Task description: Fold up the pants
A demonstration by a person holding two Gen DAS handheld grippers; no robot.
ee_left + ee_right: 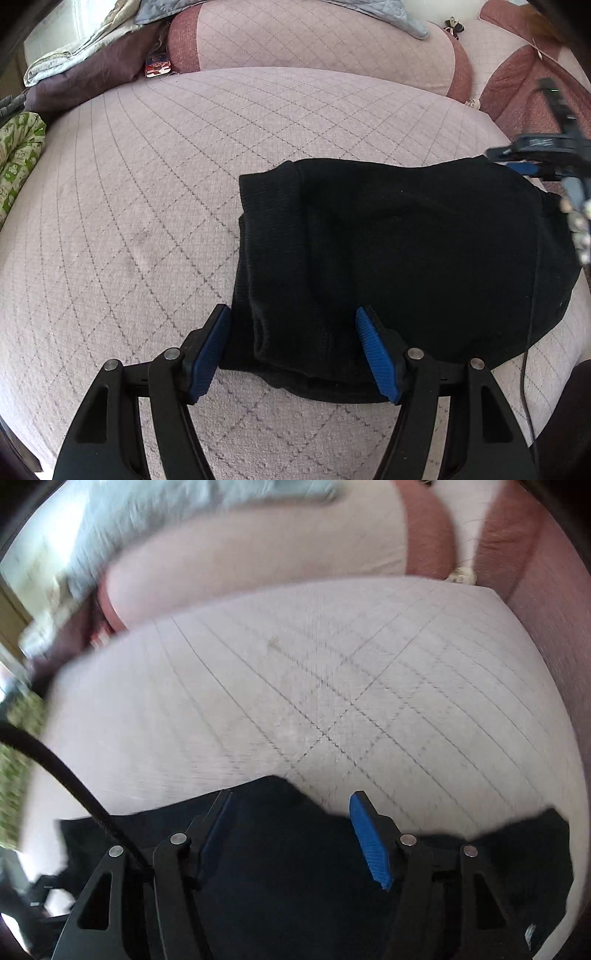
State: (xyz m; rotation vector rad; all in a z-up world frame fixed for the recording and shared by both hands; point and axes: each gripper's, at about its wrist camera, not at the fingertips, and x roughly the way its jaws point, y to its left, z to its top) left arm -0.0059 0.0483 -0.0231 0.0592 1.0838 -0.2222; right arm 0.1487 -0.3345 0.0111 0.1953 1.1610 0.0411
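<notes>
Black pants [399, 266] on quilted cushion [129, 221]; no writing is legible.

bare cushion [110, 221] leftward, pants [406, 258] right

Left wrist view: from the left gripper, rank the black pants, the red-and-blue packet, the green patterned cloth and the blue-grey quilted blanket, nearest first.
From the left gripper, jaws open:
1. Black pants, folded, right between the fingers.
2. Green patterned cloth, at the cushion's left edge.
3. Red-and-blue packet, far left, behind the seat cushion.
4. Blue-grey quilted blanket, top, draped over the back cushion.
</notes>
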